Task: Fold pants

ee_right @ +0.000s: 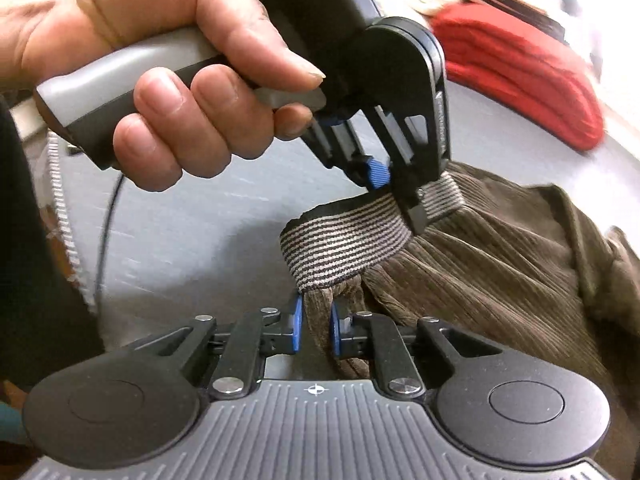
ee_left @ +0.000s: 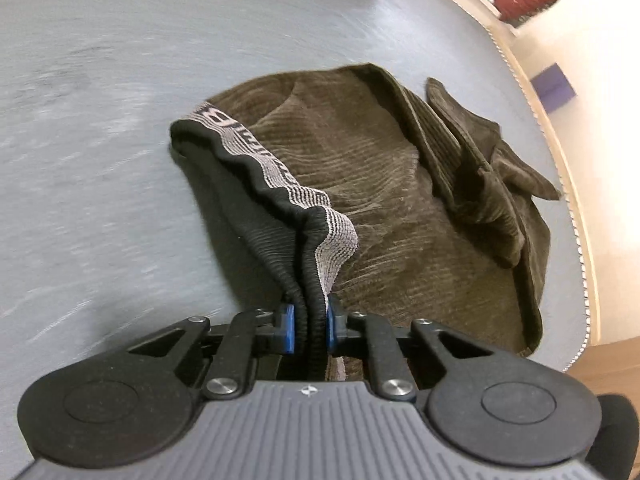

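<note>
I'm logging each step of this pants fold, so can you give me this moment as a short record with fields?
garment: brown corduroy pants, bunched on the grey table
waistband: striped elastic waistband, lifted off the table
left gripper: shut on the waistband
right gripper: shut on the corduroy just below the waistband
person's hand: wrapped around the left gripper's handle
background: folded red cloth beyond the pants
fold: not yet made

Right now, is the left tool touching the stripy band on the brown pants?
Touching. In the left wrist view, the left tool has its blue pads pressed on the stripy waistband of the brown pants.
</note>
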Available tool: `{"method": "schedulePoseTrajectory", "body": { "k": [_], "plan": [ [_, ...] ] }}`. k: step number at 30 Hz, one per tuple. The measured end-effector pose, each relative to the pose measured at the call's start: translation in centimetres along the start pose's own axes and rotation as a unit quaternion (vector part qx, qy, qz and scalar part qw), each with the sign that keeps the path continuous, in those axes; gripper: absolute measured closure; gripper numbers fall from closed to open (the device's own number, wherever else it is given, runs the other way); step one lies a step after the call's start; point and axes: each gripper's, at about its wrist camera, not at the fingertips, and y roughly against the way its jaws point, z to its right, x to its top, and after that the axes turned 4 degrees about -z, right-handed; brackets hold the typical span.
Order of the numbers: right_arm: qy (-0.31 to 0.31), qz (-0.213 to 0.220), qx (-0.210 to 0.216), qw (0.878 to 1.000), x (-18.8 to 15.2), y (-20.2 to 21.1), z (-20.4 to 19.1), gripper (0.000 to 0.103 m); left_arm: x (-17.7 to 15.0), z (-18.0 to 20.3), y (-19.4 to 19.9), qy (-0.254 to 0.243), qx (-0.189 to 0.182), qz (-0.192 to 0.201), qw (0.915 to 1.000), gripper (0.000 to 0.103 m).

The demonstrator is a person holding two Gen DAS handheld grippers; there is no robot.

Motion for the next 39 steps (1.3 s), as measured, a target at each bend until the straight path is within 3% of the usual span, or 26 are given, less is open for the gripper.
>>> {"method": "schedulePoseTrajectory", "body": {
  "k": [9, 11, 14, 15, 18, 21, 24, 26, 30, 31, 33, 34, 37, 39],
  "plan": [
    [0.044, 0.039, 0.097, 0.994, 3.2, -0.6, -6.2, 0.091, -2.5, -5.3, 6.0, 0.042, 0.054, 0.017, 0.9975, 0.085],
    [0.052, 0.035, 0.091, 0.994, 3.4, -1.2, -7.1, 0.09, -2.7, -5.9, 6.9, 0.05, 0.069, 0.014, 0.9963, 0.082],
    [0.068, -0.014, 0.064, 0.996, 2.5, -2.5, -6.3, 0.08, -2.6, -5.2, 8.1, 0.045, 0.125, 0.028, 0.9907, 0.068],
    [0.07, -0.026, 0.064, 0.995, 2.1, -2.7, -6.1, 0.07, -2.3, -4.5, 8.4, 0.035, 0.14, 0.035, 0.9889, 0.068],
    [0.061, -0.02, 0.035, 0.997, 1.4, -1.2, -5.2, 0.064, -1.5, -3.1, 8.6, 0.017, 0.132, 0.051, 0.9898, 0.065],
    [0.007, -0.005, 0.014, 1.0, 1.4, 1.1, -1.6, 0.063, -1.3, -1.0, 9.0, 0.0, 0.122, 0.062, 0.9905, 0.065],
    [-0.046, 0.023, -0.035, 0.998, 1.5, 4.2, 2.8, 0.063, -1.4, 1.1, 9.8, -0.003, 0.129, 0.094, 0.9871, 0.065],
    [-0.077, 0.056, -0.086, 0.992, 0.8, 7.4, 6.9, 0.063, -1.5, 2.4, 10.8, 0.007, 0.135, 0.135, 0.9815, 0.065],
    [-0.117, 0.099, -0.189, 0.97, -1.3, 12.8, 15.3, 0.063, -1.2, 5.0, 12.6, -0.018, 0.111, 0.198, 0.9737, 0.063],
    [-0.12, 0.095, -0.208, 0.966, -1.9, 13.2, 16.8, 0.063, -1.3, 5.7, 12.7, -0.031, 0.107, 0.21, 0.9714, 0.06],
    [-0.128, 0.084, -0.241, 0.958, -3.1, 13.8, 19.9, 0.059, -1.4, 6.9, 12.9, -0.055, 0.114, 0.229, 0.9652, 0.043],
    [-0.136, 0.075, -0.253, 0.955, -3.9, 13.5, 21.5, 0.054, -1.6, 7.3, 12.6, -0.063, 0.127, 0.234, 0.9619, 0.042],
    [-0.165, 0.04, -0.28, 0.945, -6.2, 10.6, 24.5, 0.051, -1.6, 8.2, 11.1, -0.083, 0.16, 0.225, 0.9575, 0.042],
    [-0.193, -0.006, -0.256, 0.947, -6.4, 8.0, 25.9, 0.051, -1.6, 8.4, 10.4, -0.087, 0.171, 0.214, 0.9579, 0.042]
  ]
}}
